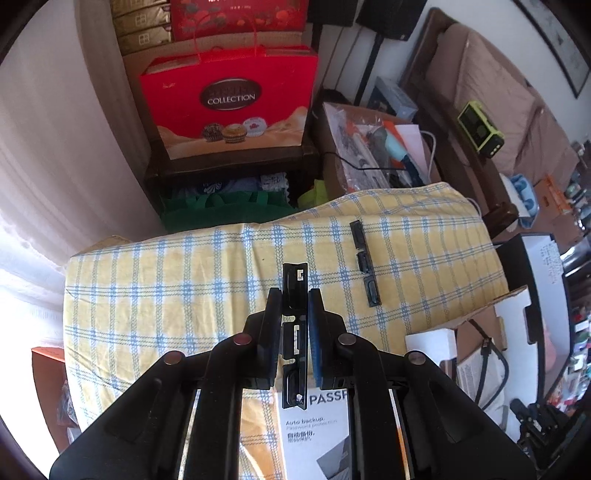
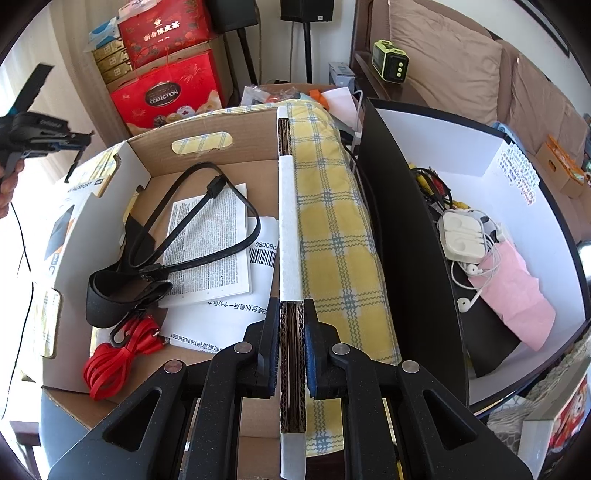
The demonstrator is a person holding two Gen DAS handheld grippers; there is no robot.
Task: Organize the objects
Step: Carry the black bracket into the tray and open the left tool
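While the left gripper (image 1: pixel 294 325) clamps a thin black slotted strip (image 1: pixel 294 284) upright above the yellow checked cloth (image 1: pixel 184 280), the right gripper (image 2: pixel 291 343) pinches the cardboard box (image 2: pixel 207 146) by its wall. A similar strip (image 1: pixel 364 264) lies nearby on the cloth. The held strip's narrow grip could let it twist loose.

**Living room clutter behind the work surface**

A red gift bag (image 1: pixel 231 101) marked "COLLECTION" stands on a dark shelf (image 1: pixel 229 162). Gold boxes (image 1: pixel 142 26) stack above. A brown sofa (image 2: pixel 480 62) holds a green device (image 2: pixel 390 61) on its armrest.
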